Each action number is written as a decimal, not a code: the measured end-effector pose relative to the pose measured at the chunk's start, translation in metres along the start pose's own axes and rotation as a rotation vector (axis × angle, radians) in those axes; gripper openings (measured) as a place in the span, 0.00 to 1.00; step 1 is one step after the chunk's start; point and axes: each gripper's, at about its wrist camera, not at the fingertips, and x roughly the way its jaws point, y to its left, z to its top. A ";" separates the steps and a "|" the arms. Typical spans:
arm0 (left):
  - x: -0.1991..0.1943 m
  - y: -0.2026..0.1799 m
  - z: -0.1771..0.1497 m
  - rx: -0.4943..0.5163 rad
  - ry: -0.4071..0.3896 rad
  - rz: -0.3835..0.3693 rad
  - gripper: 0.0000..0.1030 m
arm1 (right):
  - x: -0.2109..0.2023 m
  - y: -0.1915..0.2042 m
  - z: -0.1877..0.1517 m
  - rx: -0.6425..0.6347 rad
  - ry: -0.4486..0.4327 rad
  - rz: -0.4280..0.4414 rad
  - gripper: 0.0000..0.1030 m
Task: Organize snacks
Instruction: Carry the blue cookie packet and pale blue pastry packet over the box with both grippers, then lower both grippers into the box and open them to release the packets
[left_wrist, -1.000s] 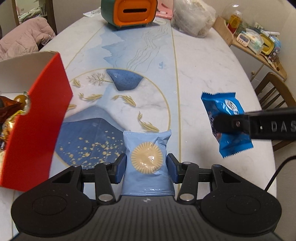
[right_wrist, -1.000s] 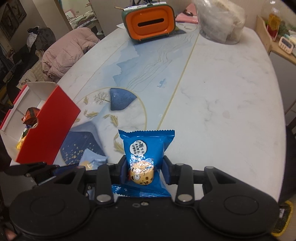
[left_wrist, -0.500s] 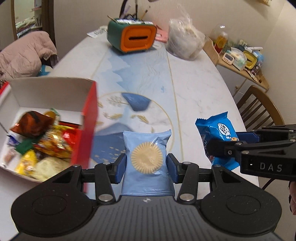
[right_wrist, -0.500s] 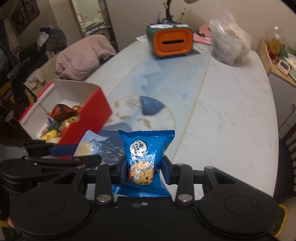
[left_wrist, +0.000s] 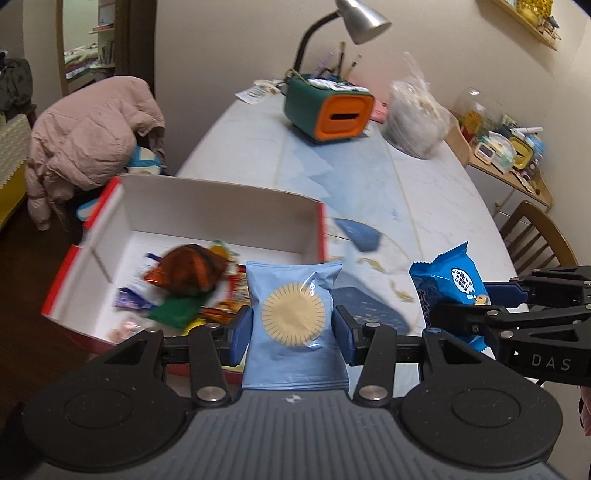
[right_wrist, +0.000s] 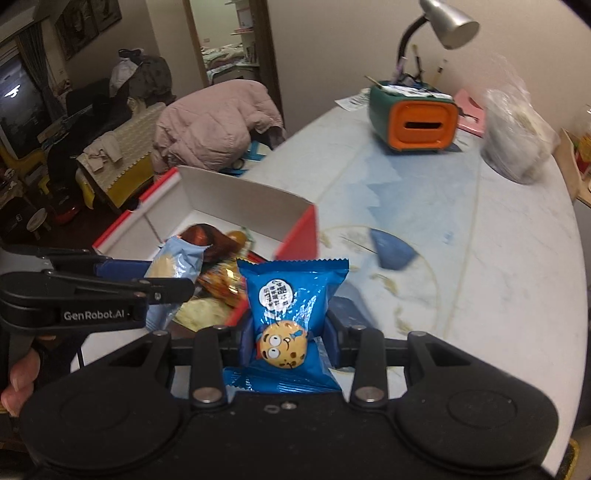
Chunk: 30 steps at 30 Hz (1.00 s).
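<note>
Clamping pale-blue biscuit packet (left_wrist: 295, 317) upright between left gripper (left_wrist: 293, 328) fingers, over red box (left_wrist: 221, 218) at surface's left edge; dark-blue cookie packet (right_wrist: 291, 317) pinched between right gripper (right_wrist: 290, 341) fingers, beside box.

Green-and-orange desk organizer (left_wrist: 328, 110) with brushes at table's (left_wrist: 443, 192) far end, silver desk lamp (left_wrist: 364, 16) above it; clear plastic bag (left_wrist: 415, 122) just beside. Pink puffer jacket (left_wrist: 88, 136) draped left of table; wooden chair (left_wrist: 535, 236) right.
</note>
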 end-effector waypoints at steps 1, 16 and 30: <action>-0.002 0.007 0.001 0.000 -0.004 0.005 0.45 | 0.002 0.007 0.002 -0.003 -0.002 0.002 0.34; 0.014 0.108 0.017 -0.008 0.024 0.108 0.45 | 0.078 0.067 0.032 0.054 0.028 0.002 0.35; 0.077 0.139 0.020 0.044 0.111 0.136 0.45 | 0.146 0.099 0.031 0.051 0.126 -0.030 0.35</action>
